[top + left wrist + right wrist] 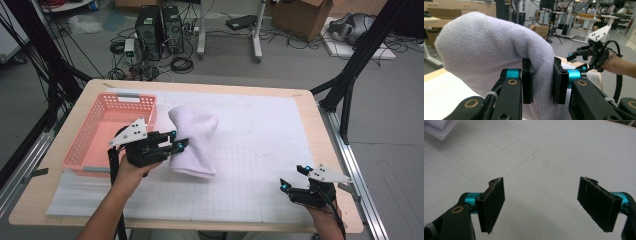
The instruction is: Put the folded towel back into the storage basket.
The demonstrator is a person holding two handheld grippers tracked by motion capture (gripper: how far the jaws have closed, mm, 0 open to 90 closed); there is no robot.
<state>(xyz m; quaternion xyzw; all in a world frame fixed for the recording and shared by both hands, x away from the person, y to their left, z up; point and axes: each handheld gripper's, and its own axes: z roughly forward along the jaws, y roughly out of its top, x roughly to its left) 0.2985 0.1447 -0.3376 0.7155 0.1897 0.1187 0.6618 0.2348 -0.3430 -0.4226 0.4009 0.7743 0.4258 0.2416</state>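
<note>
A folded white towel (192, 140) hangs lifted above the white gridded mat, just right of the pink basket (95, 140). My left gripper (179, 140) is shut on the towel's left side. In the left gripper view its two black pads (527, 81) squeeze a thick fold of the towel (494, 50), which drapes over the jaws. My right gripper (292, 178) rests near the table's front right corner, open with nothing in it. In the right gripper view its jaws (541, 205) stand wide apart over bare mat, with a corner of the towel (439, 127) at the top left.
The pink basket stands at the left of the table, its inside bare. The white mat (260, 150) covers most of the wooden tabletop. Beyond the far edge are computer towers (159, 30), cables, cardboard boxes and black frame legs.
</note>
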